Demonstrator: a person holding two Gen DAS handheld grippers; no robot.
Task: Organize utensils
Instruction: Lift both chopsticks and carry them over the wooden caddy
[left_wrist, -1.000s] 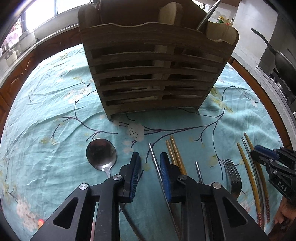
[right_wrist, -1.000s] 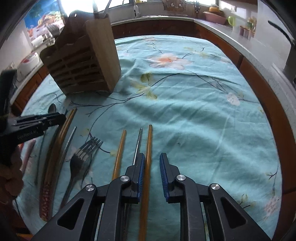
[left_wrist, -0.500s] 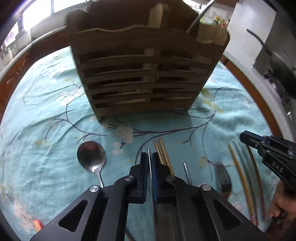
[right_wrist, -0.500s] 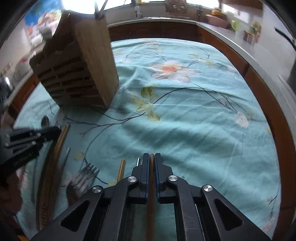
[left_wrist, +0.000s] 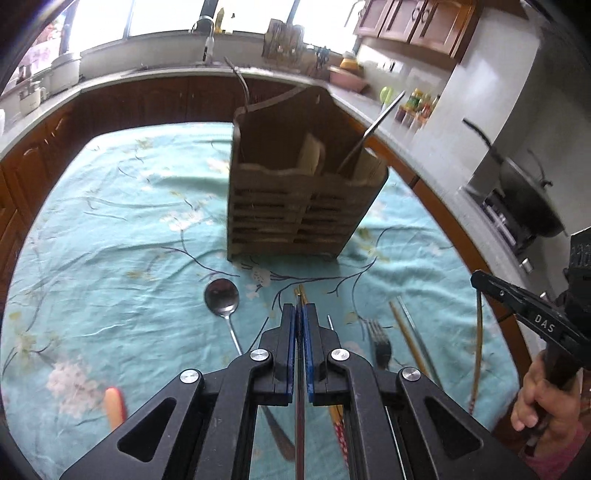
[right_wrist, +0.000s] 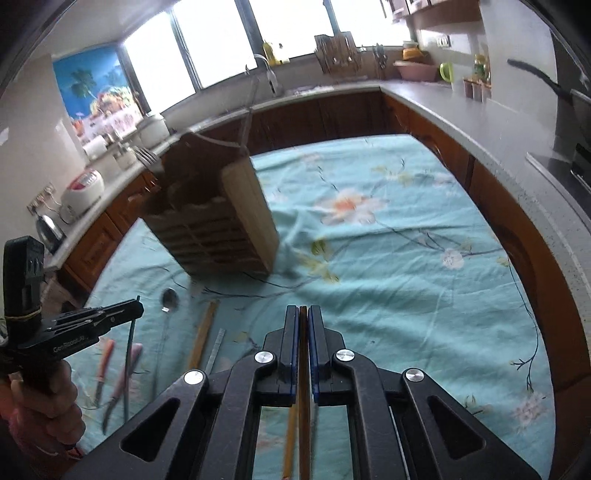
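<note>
Setting: kitchen with windows and counters all round; turquoise flowered tablecloth (left_wrist: 110, 229) over the table.
Left gripper (left_wrist: 299, 325): blue pads clamped on a thin metal chopstick (left_wrist: 300, 424), jaws having just closed around it; stick running back under the body, its tip just past the pads.
Right gripper (right_wrist: 303, 325): jaws likewise just closed, pressed tight on a brown wooden chopstick (right_wrist: 303, 424), held along the fingers.
Wooden caddy (left_wrist: 295, 206): upright beyond both grippers, slatted front, divided compartments, already holding a metal rod in the right-hand slot and a bent handle at the rear.
Left on cloth: spoon (left_wrist: 221, 299) in front of the caddy; fork (left_wrist: 380, 341) near the right gripper; more chopsticks (left_wrist: 410, 343) beside the fork; knives with coloured handles (right_wrist: 107, 373) by the left hand, seen from the right wrist.
Step in hand: judged as carrying two picked sticks, one per gripper, clear of the cloth.
Next move: probably tipping each stick upright, lining it over a chopstick compartment, then letting go; which slot suits cannot be told.
Risk: thin sticks pivoting between the pads while tilted.
</note>
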